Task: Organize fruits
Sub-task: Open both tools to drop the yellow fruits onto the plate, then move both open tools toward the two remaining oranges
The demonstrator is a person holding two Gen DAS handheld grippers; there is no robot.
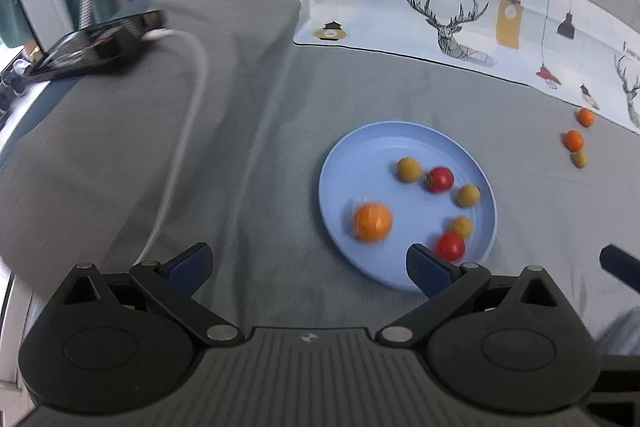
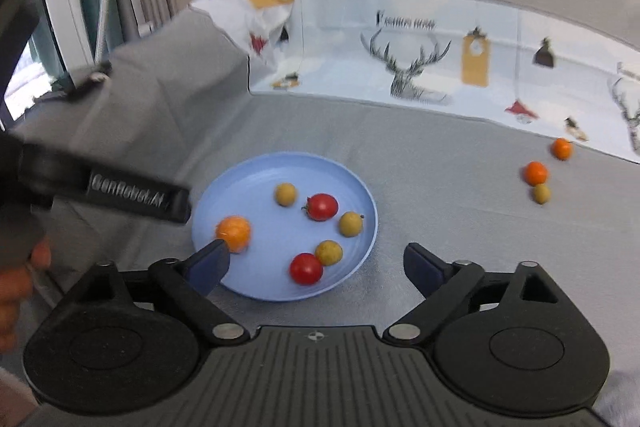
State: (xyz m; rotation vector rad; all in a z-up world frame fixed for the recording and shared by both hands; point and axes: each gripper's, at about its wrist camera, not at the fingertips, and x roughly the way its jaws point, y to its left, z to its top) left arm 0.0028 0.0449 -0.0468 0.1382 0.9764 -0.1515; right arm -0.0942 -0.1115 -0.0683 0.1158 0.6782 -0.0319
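Observation:
A light blue plate (image 1: 412,143) (image 2: 280,167) lies on the grey bedcover. It holds an orange (image 1: 372,221) (image 2: 234,233), two red tomatoes (image 1: 440,179) (image 2: 321,206) and three yellow-brown fruits (image 1: 409,169) (image 2: 285,194). The orange looks blurred. Two small oranges (image 1: 574,140) (image 2: 535,173) and one yellow-brown fruit (image 1: 579,159) (image 2: 541,193) lie on the cover to the right. My left gripper (image 1: 310,263) is open and empty, just left of the plate's near edge. My right gripper (image 2: 316,265) is open and empty over the plate's near rim.
A phone (image 1: 92,45) with a white cable (image 1: 192,99) lies at the far left on a fold of the cover. A printed pillowcase (image 1: 460,7) (image 2: 420,59) runs along the back. The left gripper's body (image 2: 120,195) reaches in from the left in the right wrist view.

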